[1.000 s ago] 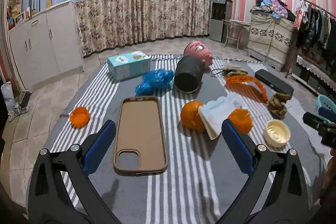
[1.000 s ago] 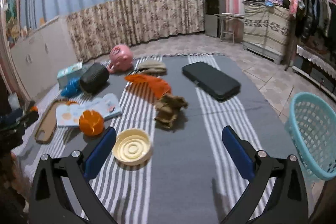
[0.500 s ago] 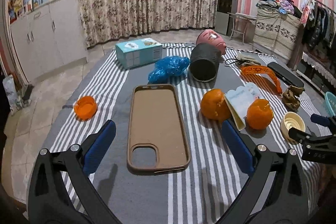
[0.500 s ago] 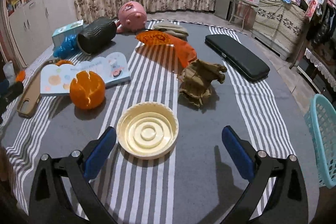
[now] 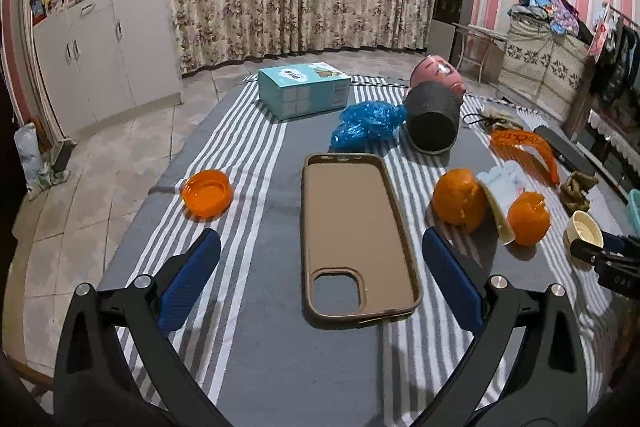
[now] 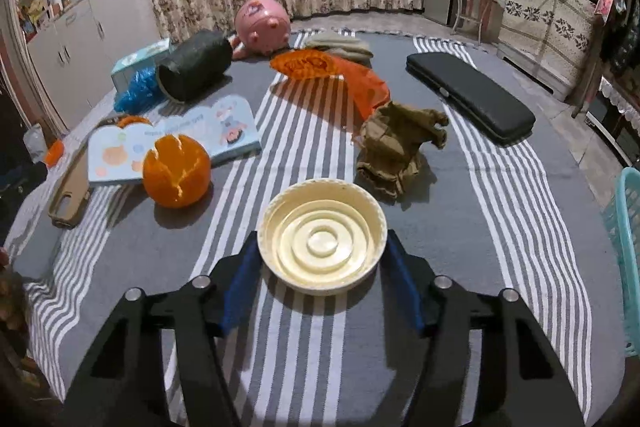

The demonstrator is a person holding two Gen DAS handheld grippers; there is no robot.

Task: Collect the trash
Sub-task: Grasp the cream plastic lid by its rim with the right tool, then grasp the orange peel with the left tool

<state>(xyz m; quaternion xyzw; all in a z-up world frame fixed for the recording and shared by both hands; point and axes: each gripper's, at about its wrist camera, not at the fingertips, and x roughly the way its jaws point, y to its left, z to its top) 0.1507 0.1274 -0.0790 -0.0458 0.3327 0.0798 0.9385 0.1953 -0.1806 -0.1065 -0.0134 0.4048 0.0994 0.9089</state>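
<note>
Striped cloth [image 6: 500, 227] — right gripper [image 6: 322, 259] clamps cream lid [image 6: 322, 247], left gripper [image 5: 320, 267] wide; labels unreadable.

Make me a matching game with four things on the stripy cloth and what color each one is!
Things:
1. piggy bank
2. crumpled bag
3. long flat case
4. round lid between the right gripper fingers

Colors:
A. black
B. cream
C. pink
D. blue

Pairs: 1-C, 2-D, 3-A, 4-B
</note>
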